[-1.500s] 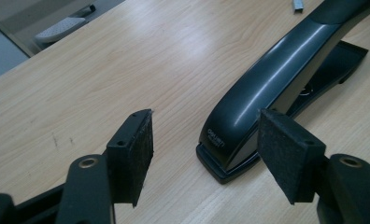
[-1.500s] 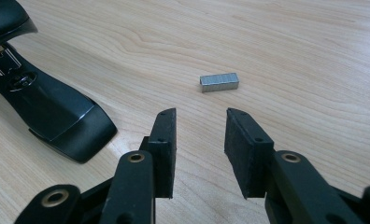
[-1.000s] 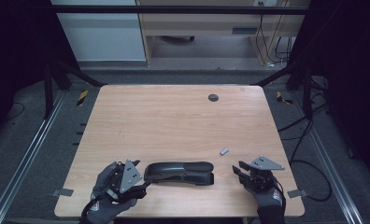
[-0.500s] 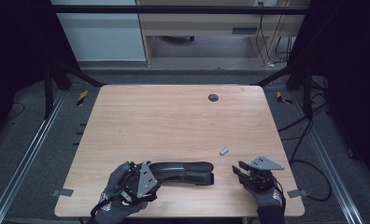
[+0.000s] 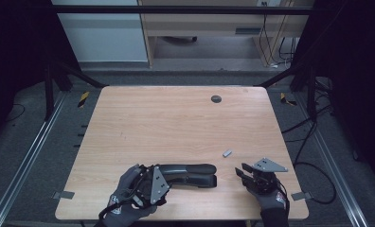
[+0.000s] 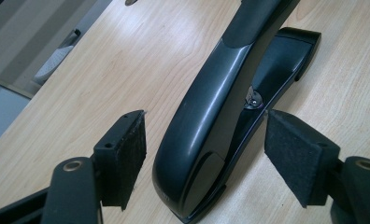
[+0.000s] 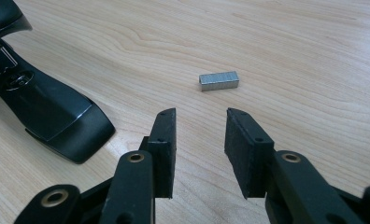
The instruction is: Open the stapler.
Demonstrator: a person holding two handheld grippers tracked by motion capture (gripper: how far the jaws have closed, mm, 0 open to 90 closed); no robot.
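1. The black stapler (image 5: pixel 188 174) lies at 6 o'clock on the tabletop (image 5: pixel 176 123).
2. The left claw (image 6: pixel 204 158) gapes wide around its rear; centre, then squeeze evenly.
3. The right claw (image 7: pixel 199 149) waits narrowly parted, empty, staple strip (image 7: pixel 218 80) at its 12 o'clock.

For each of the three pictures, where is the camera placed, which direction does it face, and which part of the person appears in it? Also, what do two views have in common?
High view: above the person's side, facing forward and down on the table; both gloved hands enter from below.
Left gripper view: rides on the left gripper, facing along its open jaws, which straddle the stapler.
Right gripper view: rides on the right gripper, facing the staple strip.
Shared: both gripper views show the stapler.
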